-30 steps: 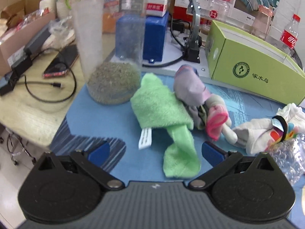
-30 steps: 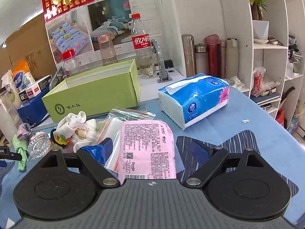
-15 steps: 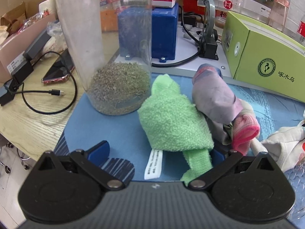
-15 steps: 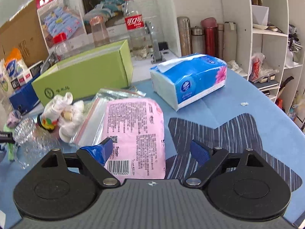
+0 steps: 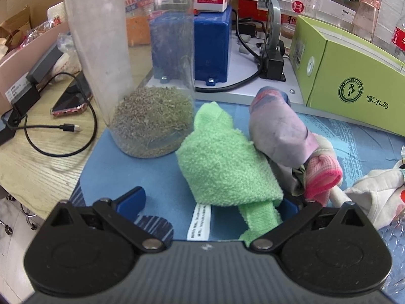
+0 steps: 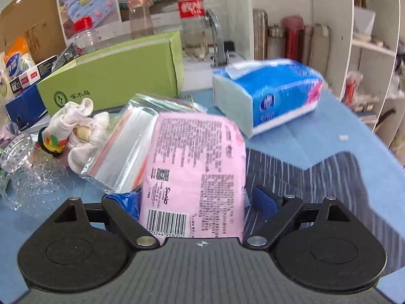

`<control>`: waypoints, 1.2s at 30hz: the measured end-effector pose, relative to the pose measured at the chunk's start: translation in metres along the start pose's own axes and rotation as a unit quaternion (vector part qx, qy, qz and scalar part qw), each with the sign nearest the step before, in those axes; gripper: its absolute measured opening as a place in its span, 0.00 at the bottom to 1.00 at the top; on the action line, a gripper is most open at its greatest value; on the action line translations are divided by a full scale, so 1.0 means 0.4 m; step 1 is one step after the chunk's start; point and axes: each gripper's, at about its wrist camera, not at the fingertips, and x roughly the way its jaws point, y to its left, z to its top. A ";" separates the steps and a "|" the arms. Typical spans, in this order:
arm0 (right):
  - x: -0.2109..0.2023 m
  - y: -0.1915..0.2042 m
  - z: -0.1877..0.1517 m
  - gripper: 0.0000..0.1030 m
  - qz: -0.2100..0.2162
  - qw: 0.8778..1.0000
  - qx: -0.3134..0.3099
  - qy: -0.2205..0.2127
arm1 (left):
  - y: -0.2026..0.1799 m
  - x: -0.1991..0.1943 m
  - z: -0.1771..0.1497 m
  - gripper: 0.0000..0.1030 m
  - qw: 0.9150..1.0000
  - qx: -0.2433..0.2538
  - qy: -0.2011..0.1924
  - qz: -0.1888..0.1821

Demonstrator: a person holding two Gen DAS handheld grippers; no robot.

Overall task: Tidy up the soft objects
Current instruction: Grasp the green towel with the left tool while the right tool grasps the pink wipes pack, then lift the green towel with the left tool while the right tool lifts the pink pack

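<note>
In the left wrist view a folded green towel (image 5: 225, 169) lies on the blue mat, its tail reaching between my fingers. My left gripper (image 5: 210, 204) is open around that tail; the towel hides most of the right finger. A grey-purple cloth (image 5: 278, 136) and a pink sock (image 5: 321, 174) lie against the towel's right side. In the right wrist view a pink soft pack (image 6: 195, 169) lies between the fingers of my right gripper (image 6: 195, 202), which is open. White socks (image 6: 81, 129) lie bunched to the left, and a blue tissue pack (image 6: 268, 96) lies farther back.
A tall clear jar of dried herbs (image 5: 149, 88) stands just left of the towel. A green box (image 5: 354, 83) runs along the back. Clear zip bags (image 6: 126, 149) lie under the pink pack and a glass cup (image 6: 33, 167) lies on its side. A phone and cable (image 5: 68, 103) lie off the mat.
My left gripper has moved forward, so the towel's tail now lies between its fingers. My right gripper has moved forward and down over the pink pack, which now fills the gap.
</note>
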 end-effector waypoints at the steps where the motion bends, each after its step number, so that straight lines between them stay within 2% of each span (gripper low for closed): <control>1: 0.002 0.005 -0.005 0.74 -0.006 1.000 -0.013 -0.009 | 0.000 0.000 0.001 0.99 1.000 0.001 0.000 0.000; 3: 0.010 0.030 -0.017 0.74 -0.028 0.998 -0.056 -0.015 | 0.001 0.001 0.002 0.99 1.000 0.001 0.001 -0.001; 5: 0.005 0.026 -0.032 0.74 -0.030 0.998 -0.039 -0.034 | 0.002 0.003 0.005 0.99 1.000 0.002 0.003 -0.003; 10: 0.006 0.010 -0.010 0.75 -0.026 0.999 -0.038 -0.010 | 0.004 0.005 0.008 0.99 1.000 0.005 0.009 -0.006; 11: 0.003 0.002 0.001 0.75 -0.015 1.000 -0.026 -0.001 | 0.005 0.005 0.007 0.99 1.000 0.006 0.008 -0.007; 14: -0.017 -0.050 0.022 0.74 0.062 0.997 0.044 0.016 | 0.003 0.004 0.004 0.99 1.000 0.007 0.006 -0.006; 15: -0.018 -0.061 0.026 0.74 0.070 0.996 0.057 0.021 | 0.004 0.004 0.004 0.99 1.000 0.006 0.006 -0.007; 18: -0.003 -0.052 0.039 0.74 0.049 0.997 0.044 0.037 | 0.004 0.004 0.004 0.99 1.000 0.007 0.007 -0.007; 23: 0.026 0.010 0.039 0.75 -0.021 0.997 -0.052 0.061 | 0.005 0.001 0.001 0.99 1.000 0.007 0.005 -0.009; 29: 0.027 -0.016 0.029 0.79 -0.018 0.997 -0.053 0.045 | 0.016 -0.003 0.003 0.99 1.000 -0.005 0.003 -0.018; 31: 0.026 -0.019 0.031 0.79 -0.017 0.997 -0.057 0.044 | 0.023 -0.007 0.005 0.96 1.000 -0.013 0.002 -0.020; 32: 0.025 -0.020 0.030 0.78 -0.016 0.997 -0.057 0.043 | 0.025 -0.010 0.006 0.90 1.000 -0.015 0.001 -0.021; 33: 0.023 -0.019 0.030 0.76 -0.017 0.998 -0.056 0.040 | 0.027 -0.015 0.006 0.75 1.000 -0.014 -0.001 -0.022; 34: 0.020 -0.020 0.027 0.73 -0.015 0.998 -0.056 0.035 | 0.029 -0.024 0.006 0.67 1.000 -0.014 -0.004 -0.022; 35: 0.017 -0.020 0.022 0.68 -0.013 0.998 -0.061 0.030 | 0.030 -0.035 0.005 0.46 1.000 -0.011 -0.006 -0.026; 36: 0.011 -0.019 0.018 0.63 -0.010 0.997 -0.065 0.027 | 0.033 -0.045 0.004 0.32 0.999 -0.011 -0.001 -0.037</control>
